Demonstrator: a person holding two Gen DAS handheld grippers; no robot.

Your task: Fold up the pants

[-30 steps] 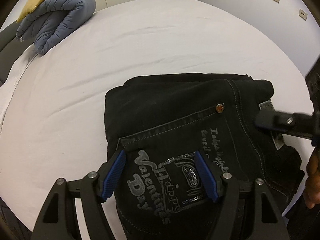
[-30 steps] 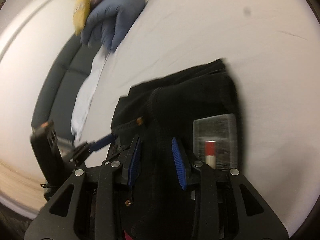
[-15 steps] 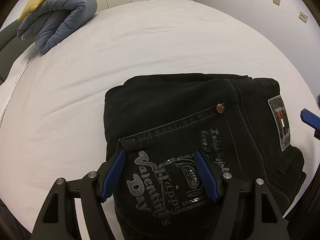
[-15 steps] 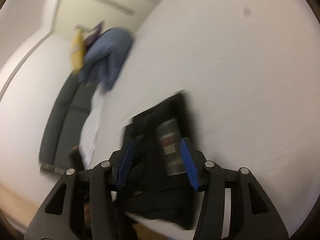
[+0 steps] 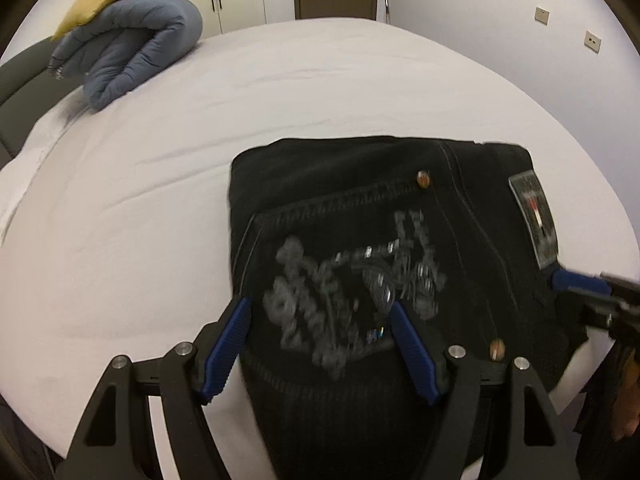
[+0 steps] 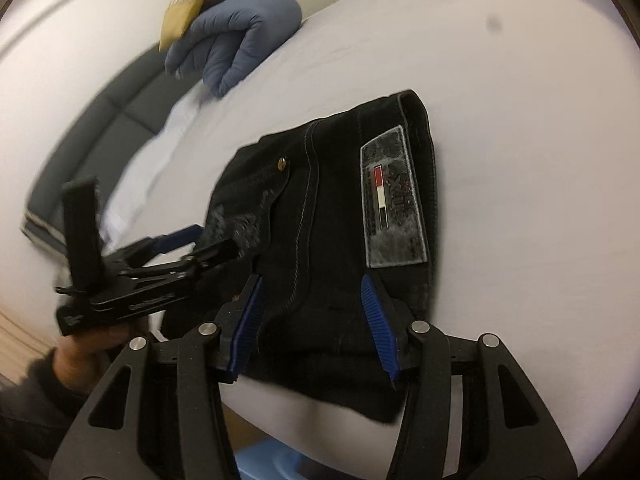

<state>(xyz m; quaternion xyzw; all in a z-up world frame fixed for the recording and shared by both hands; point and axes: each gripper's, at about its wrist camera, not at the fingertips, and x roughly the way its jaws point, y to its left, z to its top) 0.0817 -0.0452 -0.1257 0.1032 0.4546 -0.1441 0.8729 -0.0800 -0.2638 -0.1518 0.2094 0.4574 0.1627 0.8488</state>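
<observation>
folded pants (image 5: 360, 216) on bed (image 5: 280, 80) | left gripper (image 5: 320, 344) wide open, holding nothing | right gripper (image 6: 312, 312) likewise

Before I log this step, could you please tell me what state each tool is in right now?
Left tool: open, poised over the folded pants, gripping nothing.
Right tool: open, over the pants' waistband end, gripping nothing.

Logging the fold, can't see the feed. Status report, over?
Left gripper open, right gripper open, both over the pants. Black pants folded compact on the white bed. Blue duvet far off, nothing in the way.
</observation>
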